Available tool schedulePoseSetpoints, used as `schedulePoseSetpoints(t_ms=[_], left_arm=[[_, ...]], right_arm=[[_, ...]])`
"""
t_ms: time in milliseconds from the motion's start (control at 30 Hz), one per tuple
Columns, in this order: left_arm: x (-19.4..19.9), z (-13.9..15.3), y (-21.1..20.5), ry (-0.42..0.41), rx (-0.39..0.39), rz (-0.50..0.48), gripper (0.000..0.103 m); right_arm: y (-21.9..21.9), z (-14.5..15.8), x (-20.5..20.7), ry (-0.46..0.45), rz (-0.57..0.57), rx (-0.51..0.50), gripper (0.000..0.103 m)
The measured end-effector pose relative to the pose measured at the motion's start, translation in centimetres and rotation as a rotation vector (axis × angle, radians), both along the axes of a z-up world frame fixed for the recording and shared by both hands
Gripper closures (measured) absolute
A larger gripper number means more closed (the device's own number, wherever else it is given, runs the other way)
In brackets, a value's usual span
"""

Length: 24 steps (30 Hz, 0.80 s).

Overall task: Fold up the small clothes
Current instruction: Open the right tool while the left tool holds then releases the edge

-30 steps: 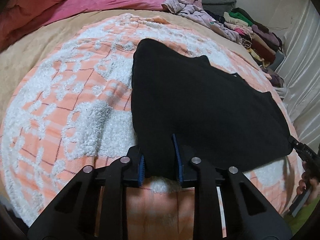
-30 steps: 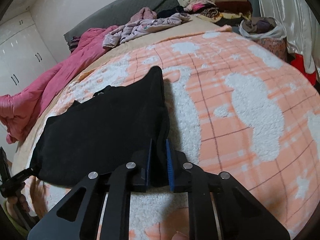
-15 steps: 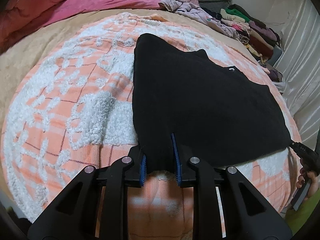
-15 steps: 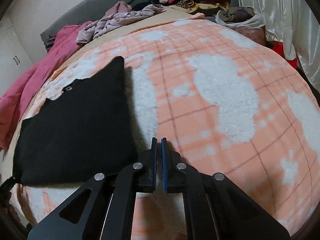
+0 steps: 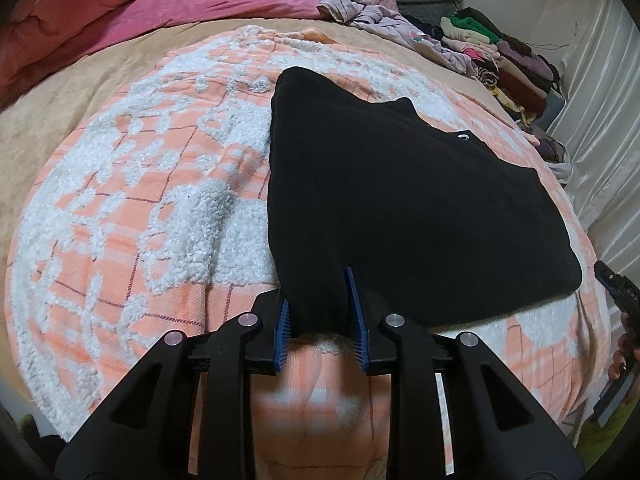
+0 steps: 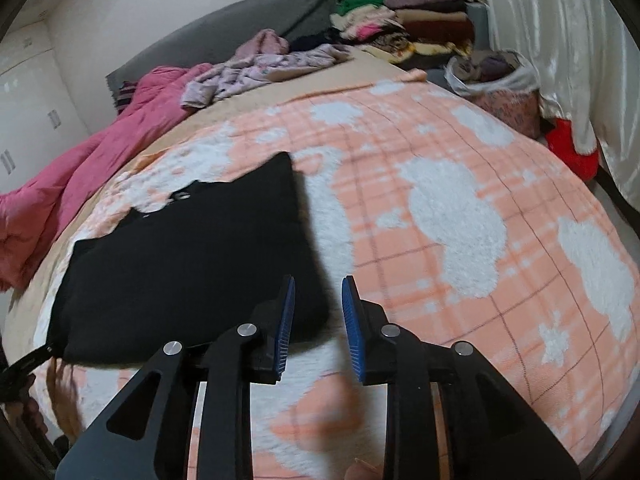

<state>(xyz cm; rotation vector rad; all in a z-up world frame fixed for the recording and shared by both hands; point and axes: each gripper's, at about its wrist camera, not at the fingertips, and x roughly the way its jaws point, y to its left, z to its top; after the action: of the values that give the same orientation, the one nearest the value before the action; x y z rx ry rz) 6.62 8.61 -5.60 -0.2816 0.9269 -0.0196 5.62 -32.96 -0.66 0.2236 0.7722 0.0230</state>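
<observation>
So the black garment [image 5: 400, 208] is lying flat on the fuzzy peach-and-white blanket [image 5: 140, 208], long axis running left-to-right across the bed; the left gripper [image 5: 320, 312] has its near-left corner sitting between the blue ribbed pads, but the jaws look spread wider than the fabric, so I can't tell if it's really pinched or just resting in there. The right gripper [image 6: 318, 320] is apart and holding nothing; the garment's near-right corner [image 6: 312, 312] lies just to the left of its gap, under the left pad, so that's the closest grab for that hand, I'd guess. Cloth looks thick, matte, fleece-ish, folded edges soft and rounded, one small white mark near the far edge; the blanket is nubby and grippy, so it probably drags rather than slides.
</observation>
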Motion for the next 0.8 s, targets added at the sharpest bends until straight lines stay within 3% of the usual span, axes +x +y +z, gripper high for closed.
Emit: schedulePoseSetpoints(t_ms=[200, 300, 467, 633, 800], left_arm=[[-0.3, 0.0, -0.1, 0.003, 0.014, -0.003, 0.086], [-0.4, -0.1, -0.1, 0.005, 0.015, -0.002, 0.086], [-0.4, -0.1, -0.1, 0.010, 0.015, -0.005, 0.085], [-0.7, -0.1, -0.3, 0.012, 0.022, -0.005, 0.084], [-0.9, 0.0, -0.4, 0.012, 0.032, -0.005, 0.084]], right_arm=[[4.3, 0.4, 0.4, -0.018, 0.130, -0.059, 0.071], [6.0, -0.6, 1.2, 0.026, 0.163, -0.087, 0.071], [6.0, -4.3, 2.9, 0.157, 0.131, -0.119, 0.073], [6.1, -4.2, 2.4, 0.141, 0.131, -0.102, 0.071], [6.1, -3.4, 1.6, 0.123, 0.135, -0.094, 0.062]])
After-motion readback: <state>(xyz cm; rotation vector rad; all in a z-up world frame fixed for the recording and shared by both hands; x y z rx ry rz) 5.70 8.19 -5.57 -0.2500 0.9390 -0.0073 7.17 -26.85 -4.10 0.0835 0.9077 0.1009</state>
